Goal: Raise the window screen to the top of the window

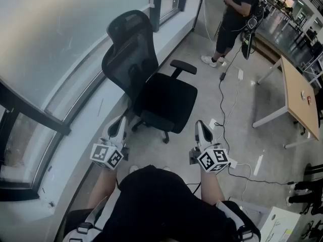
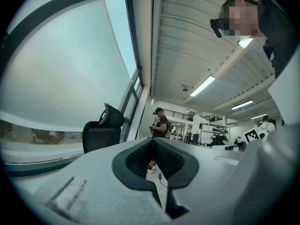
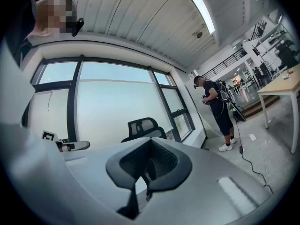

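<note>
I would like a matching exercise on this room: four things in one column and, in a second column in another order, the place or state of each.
Column 1
1. black mesh office chair
2. wooden-topped table with white legs
3. standing person in black clothes
4. left gripper

Column 2
a. jaws shut, nothing between them
b. beside the window, seat empty
c. at the right edge of the head view
d. far off, at the top of the head view

Pairs: 1-b, 2-c, 3-d, 4-a

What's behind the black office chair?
The white sill and the pale window screen, down over most of the window. The chair back hides part of the sill; the screen hides the outside view.
</note>
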Demonstrator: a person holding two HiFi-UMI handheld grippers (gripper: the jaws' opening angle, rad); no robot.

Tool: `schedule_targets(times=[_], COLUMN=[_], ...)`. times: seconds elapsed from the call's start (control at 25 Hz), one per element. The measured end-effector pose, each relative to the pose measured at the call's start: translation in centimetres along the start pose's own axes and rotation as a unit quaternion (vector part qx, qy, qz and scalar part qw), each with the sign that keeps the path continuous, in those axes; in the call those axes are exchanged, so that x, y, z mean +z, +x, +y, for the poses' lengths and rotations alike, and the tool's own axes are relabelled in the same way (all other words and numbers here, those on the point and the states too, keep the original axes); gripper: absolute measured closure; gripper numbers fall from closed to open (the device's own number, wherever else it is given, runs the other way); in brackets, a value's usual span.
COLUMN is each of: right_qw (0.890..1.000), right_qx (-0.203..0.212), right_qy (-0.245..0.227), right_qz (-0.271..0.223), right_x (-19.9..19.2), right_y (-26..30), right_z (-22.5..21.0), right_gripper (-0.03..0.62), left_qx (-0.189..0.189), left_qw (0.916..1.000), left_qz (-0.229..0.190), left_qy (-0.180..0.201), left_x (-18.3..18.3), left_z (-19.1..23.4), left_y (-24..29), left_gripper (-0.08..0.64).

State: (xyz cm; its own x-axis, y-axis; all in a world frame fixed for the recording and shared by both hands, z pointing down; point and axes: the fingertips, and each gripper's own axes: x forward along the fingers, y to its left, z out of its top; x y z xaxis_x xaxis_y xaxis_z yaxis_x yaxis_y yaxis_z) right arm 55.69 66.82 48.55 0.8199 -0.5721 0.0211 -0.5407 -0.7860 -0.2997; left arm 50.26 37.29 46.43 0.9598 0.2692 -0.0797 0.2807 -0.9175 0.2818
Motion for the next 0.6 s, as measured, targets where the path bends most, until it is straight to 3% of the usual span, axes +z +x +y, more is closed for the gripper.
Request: schedule_targets(times=[0.32, 0.6], right_qw=[1.000, 1.000], right_qx=[-0.023, 0.012], right_qy=[0.007, 0.006], right_qz=[-0.003, 0.006], right_x=[-0.2, 0.3], right_y=[-1.0, -1.0], right_z=[-1.9, -3.0], right_gripper=[0.593, 0.588], left_qx=[-0.003, 0.012], left_qw=[1.0000, 0.9997], left_qz=[0.006, -0.001], left_qy=[0.005, 0.021], left_x=[-0.5, -1.4], left_z=[-0.1, -1.4], left_y=[0.4, 1.1], left_gripper=[0.552, 0.552])
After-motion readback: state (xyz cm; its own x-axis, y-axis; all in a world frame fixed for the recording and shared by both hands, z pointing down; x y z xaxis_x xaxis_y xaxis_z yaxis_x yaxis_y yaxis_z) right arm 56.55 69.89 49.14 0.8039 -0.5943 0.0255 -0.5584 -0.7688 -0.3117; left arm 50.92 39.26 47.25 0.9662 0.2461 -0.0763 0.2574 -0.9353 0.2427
